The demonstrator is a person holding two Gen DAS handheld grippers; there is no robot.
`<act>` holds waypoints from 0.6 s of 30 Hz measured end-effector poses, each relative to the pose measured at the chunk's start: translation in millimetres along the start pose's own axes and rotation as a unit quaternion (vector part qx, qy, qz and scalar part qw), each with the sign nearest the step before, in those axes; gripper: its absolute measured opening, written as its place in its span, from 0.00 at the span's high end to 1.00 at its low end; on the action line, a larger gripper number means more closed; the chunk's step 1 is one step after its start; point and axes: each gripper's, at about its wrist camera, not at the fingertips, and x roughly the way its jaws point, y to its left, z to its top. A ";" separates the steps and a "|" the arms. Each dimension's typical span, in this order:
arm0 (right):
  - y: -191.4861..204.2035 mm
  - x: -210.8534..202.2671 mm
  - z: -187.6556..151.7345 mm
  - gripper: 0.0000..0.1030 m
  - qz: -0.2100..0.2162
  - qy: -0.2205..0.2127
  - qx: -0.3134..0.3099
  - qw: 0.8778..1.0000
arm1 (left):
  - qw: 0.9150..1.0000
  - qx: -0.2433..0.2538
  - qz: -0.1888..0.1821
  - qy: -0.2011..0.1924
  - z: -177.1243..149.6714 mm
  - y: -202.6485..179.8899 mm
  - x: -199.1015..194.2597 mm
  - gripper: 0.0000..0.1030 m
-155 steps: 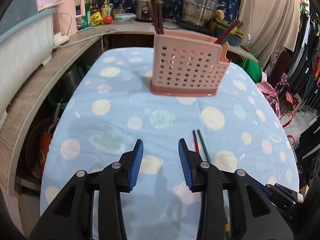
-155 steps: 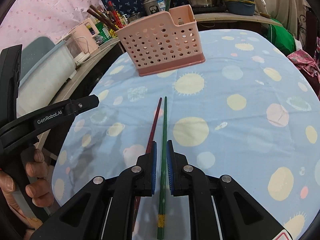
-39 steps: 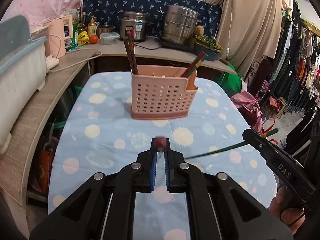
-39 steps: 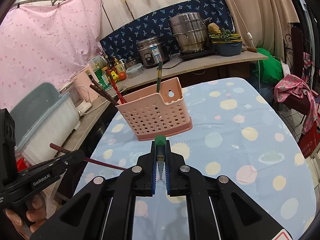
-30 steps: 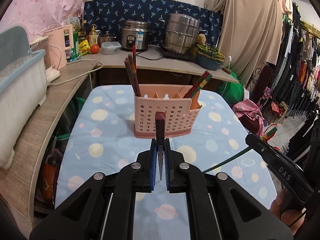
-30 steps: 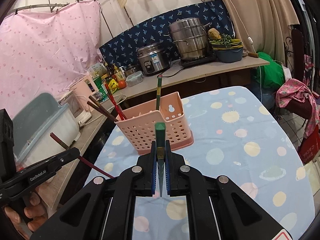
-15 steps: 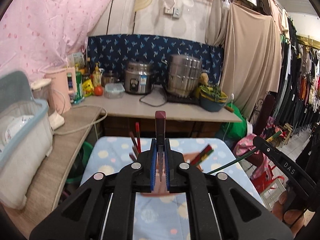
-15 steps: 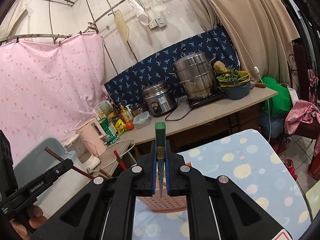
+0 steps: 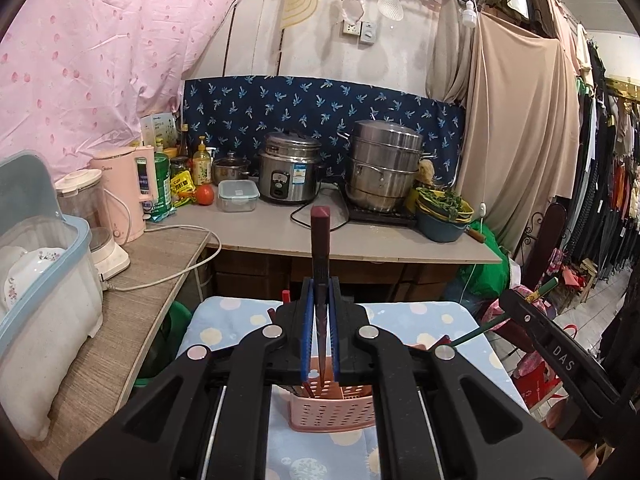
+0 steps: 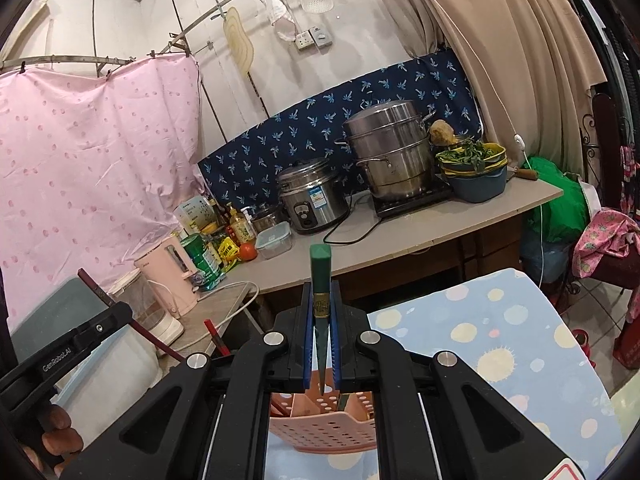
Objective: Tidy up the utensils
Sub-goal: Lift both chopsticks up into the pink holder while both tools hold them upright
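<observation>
My left gripper [image 9: 320, 340] clamps a dark red chopstick [image 9: 320, 240], my right gripper [image 10: 321, 344] a green chopstick [image 10: 320, 276]; lowered off-line, either tip could strike the pink perforated plastic basket's [image 10: 320, 432] rim and slip.

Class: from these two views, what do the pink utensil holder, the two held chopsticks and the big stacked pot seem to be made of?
Pink utensil holder: matte moulded plastic, judging by its even punched holes.
Dark red chopstick and green chopstick: smooth, glossy, probably lacquered wood or plastic; which one is unclear. The green one carries a gold band.
Stacked pot: shiny metal, likely stainless steel, with bright reflections.
</observation>
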 end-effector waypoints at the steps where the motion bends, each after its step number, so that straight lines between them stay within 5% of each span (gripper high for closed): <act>1: 0.6 3.2 -1.4 0.93 0.000 0.004 0.000 1.000 | 1.000 0.000 0.001 0.002 -1.1 0.3 3.4 0.93; 18: 1.1 34.2 -23.4 0.93 -0.011 0.045 -0.006 0.999 | 0.999 -0.001 0.010 0.038 -20.1 0.9 35.1 0.93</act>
